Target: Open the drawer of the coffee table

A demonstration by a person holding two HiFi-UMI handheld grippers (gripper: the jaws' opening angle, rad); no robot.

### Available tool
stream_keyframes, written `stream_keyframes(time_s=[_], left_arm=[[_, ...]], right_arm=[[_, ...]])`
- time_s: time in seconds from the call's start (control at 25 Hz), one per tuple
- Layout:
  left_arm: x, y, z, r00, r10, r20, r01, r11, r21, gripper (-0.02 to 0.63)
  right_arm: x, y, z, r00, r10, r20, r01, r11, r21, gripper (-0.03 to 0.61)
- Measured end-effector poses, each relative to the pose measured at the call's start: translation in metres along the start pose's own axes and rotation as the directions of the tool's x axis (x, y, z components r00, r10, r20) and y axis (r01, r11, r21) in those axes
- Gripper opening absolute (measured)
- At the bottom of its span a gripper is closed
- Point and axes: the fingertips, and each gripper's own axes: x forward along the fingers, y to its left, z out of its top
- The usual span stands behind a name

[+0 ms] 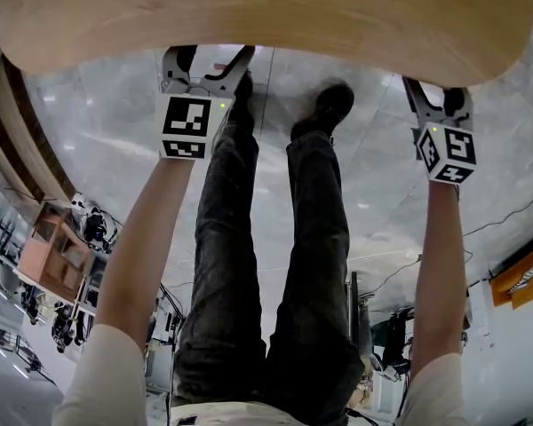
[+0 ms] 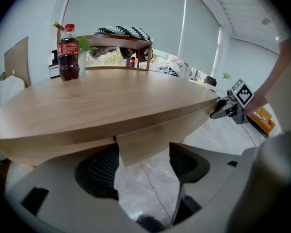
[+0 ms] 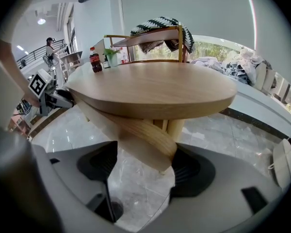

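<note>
**Item 1. Left gripper** point(image 2: 144, 166), grey, two-jawed, with a black-and-white marker cube. Jaws wide apart. The ribbed black pads point(image 2: 99, 171) sit either side of the lower corner of the drawer front, and the left-hand pad is just beside that corner. Nothing is clamped.

**Item 2. Right gripper** point(image 3: 145, 171), same pattern. Jaws wide apart. The rounded end of the drawer front lies across the gap at the pad tips, close against the right-hand pad point(image 3: 189, 171).

**Item 3. Curved light-wood drawer front** point(image 2: 169, 130), hung directly under the table top and running from one gripper to the other along the near edge. In the left gripper view a seam marks its left end. In the right gripper view its right end shows end grain, with the table's pale legs behind it.

**Item 4. Round light-wood coffee table top** point(image 2: 102, 101), smooth. In the head view it covers both sets of jaw tips.

**Item 5. Person's legs in dark trousers** point(image 1: 315, 264) and black shoes point(image 1: 329, 106), standing between the two arms on a glossy grey marble floor point(image 1: 355, 176).

**Item 6. Small cola bottle with a red cap and label** point(image 2: 68, 52), upright at the table's far edge.

**Item 7. Wooden-framed chair draped with black-and-white patterned cloth** point(image 2: 121, 31), beyond the table.
</note>
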Motion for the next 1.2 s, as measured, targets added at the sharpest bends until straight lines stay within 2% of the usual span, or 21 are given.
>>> stream_keyframes(time_s=[0.4,0.6,1.2], left_arm=[[-0.018,-0.016,-0.019,0.999,-0.016,-0.029,0.016,1.000,-0.006,0.337],[-0.025,-0.020,-0.027,0.999,-0.022,-0.033,0.021,0.999,-0.048,0.337],[-0.043,-0.029,-0.045,0.999,-0.009,-0.047,0.005,0.995,-0.097,0.324]], right_arm=[[-0.016,0.013,-0.020,1.000,0.004,-0.025,-0.004,1.000,0.028,0.360],[-0.022,0.020,-0.029,0.999,0.007,-0.037,-0.005,0.999,0.043,0.360],[-0.037,0.037,-0.049,0.998,0.012,-0.059,-0.009,0.998,0.061,0.360]])
